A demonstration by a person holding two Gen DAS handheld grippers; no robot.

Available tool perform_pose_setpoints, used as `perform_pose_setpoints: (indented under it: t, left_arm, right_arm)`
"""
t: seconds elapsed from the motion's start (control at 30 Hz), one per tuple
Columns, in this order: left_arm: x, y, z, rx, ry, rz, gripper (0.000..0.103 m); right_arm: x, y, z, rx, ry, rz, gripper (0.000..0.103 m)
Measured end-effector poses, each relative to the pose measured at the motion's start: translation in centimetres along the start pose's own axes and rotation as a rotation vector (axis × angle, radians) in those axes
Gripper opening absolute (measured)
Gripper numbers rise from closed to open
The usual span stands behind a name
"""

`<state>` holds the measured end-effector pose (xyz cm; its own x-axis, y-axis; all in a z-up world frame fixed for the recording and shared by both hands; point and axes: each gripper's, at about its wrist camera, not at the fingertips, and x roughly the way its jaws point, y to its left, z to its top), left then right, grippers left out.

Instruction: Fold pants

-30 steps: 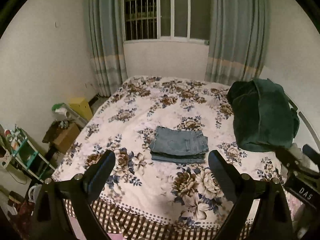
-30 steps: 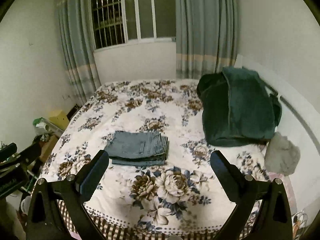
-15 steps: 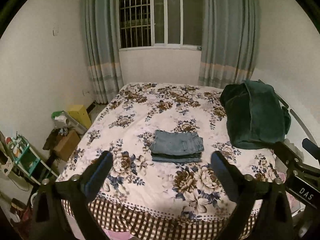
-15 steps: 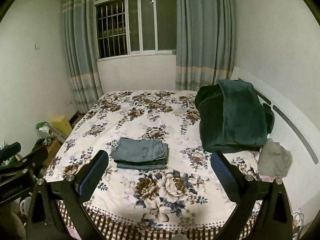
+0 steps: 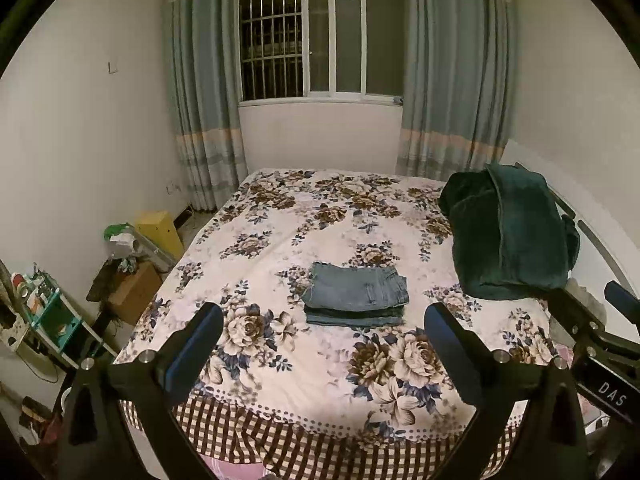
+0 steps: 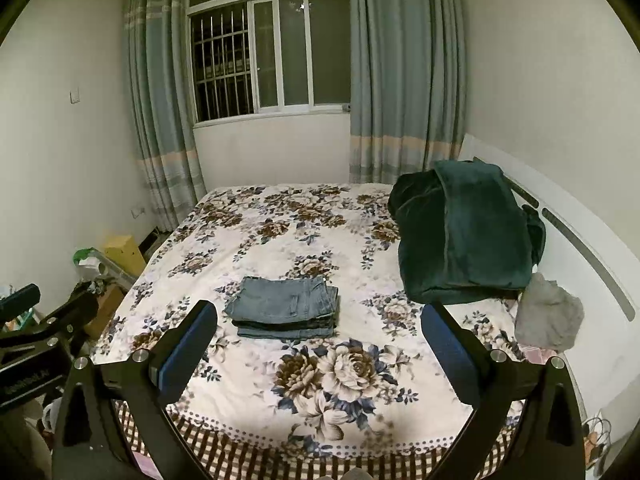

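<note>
- Denim pants (image 5: 356,294) (image 6: 284,308) lie folded into a compact rectangular stack near the middle of the bed, toward its near half, with several layers showing at the front edge.
- Under them a floral bedspread (image 5: 280,240) (image 6: 260,240) of brown and blue blossoms on white covers the mattress; a brown-and-white checked border (image 5: 320,432) runs along the near edge.
- A dark green blanket (image 5: 508,236) (image 6: 464,232) is heaped on the bed's right side, well apart from the pants, against a white headboard (image 6: 580,248); a grey cloth (image 6: 548,316) sits just beside it.
- At the far wall a barred window (image 5: 320,40) (image 6: 268,56) stands between blue-grey striped curtains (image 5: 200,92).
- Left of the bed, on the floor, are a yellow box (image 5: 158,228), a cardboard box (image 5: 134,292) and a teal shelf rack (image 5: 52,320) crowded with small items.
- The left gripper (image 5: 322,344) hovers off the foot of the bed, level and aimed at the pants, jaws spread wide with nothing between the blue pads (image 5: 196,348).
- The right gripper (image 6: 318,344) is held alongside in the same pose, fingers likewise wide apart and touching nothing.
- Each wrist view catches the other tool at its edge; the right one's body carries white letters reading "DAS" (image 5: 610,394), while the label on the left one is too blurred to read.
</note>
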<state>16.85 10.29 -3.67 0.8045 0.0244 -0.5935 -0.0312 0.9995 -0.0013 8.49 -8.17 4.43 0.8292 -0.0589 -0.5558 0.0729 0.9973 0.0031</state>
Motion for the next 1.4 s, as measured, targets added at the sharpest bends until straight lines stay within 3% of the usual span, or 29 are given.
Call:
perform_pose_setpoints:
  t: [1.4]
  left_arm:
    - [-1.7,-0.9,0.5,0.000,-0.030,0.007,0.103]
  right_arm:
    - [-0.8,-1.1,-0.3,0.021,0.020,0.019,0.103]
